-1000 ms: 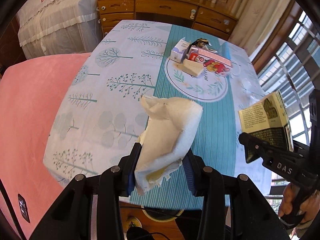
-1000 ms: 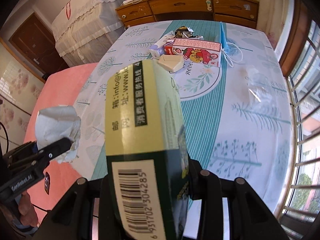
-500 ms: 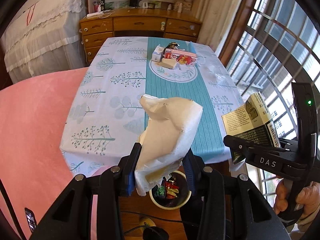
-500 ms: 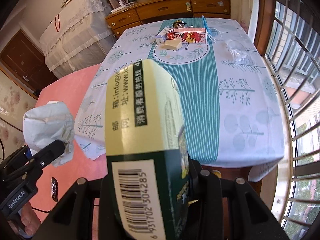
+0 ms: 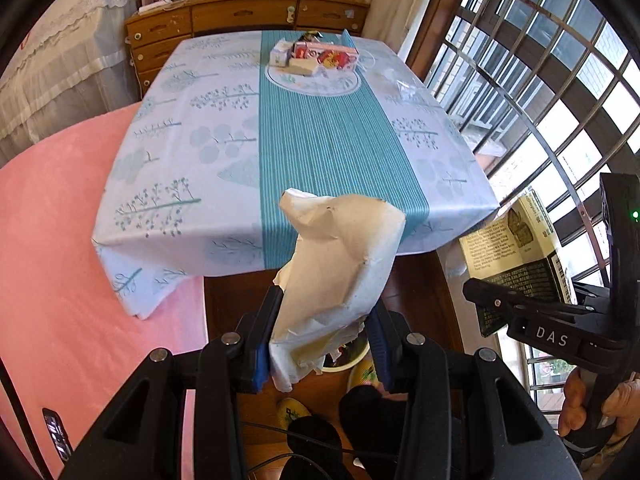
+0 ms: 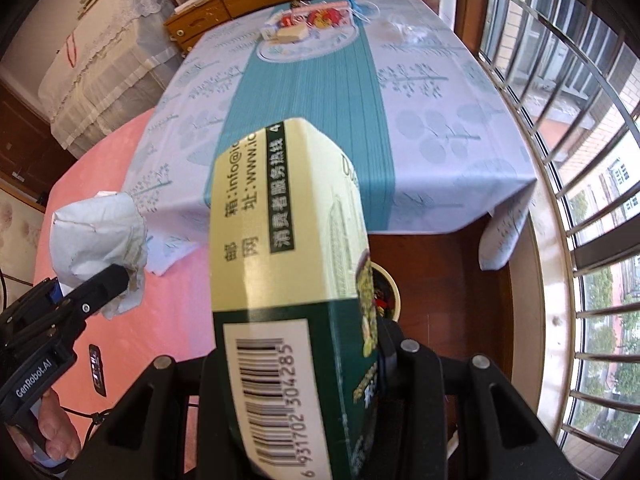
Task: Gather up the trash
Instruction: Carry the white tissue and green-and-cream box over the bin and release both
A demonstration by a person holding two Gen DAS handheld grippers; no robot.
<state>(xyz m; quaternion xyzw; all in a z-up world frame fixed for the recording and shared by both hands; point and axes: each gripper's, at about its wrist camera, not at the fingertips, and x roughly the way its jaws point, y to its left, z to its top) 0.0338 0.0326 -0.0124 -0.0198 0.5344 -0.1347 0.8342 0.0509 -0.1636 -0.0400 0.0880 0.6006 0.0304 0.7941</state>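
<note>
Two grippers (image 5: 320, 344), one carton (image 6: 288, 280), one wrapper (image 5: 340, 264)

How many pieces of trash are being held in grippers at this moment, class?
2. The crumpled paper is clamped in the left gripper; the green carton is clamped in the right gripper. More items lie at the table's far end, not held.

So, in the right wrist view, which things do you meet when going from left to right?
Crumpled white paper in the left gripper → green and cream carton → trash bin → window bars.
</note>
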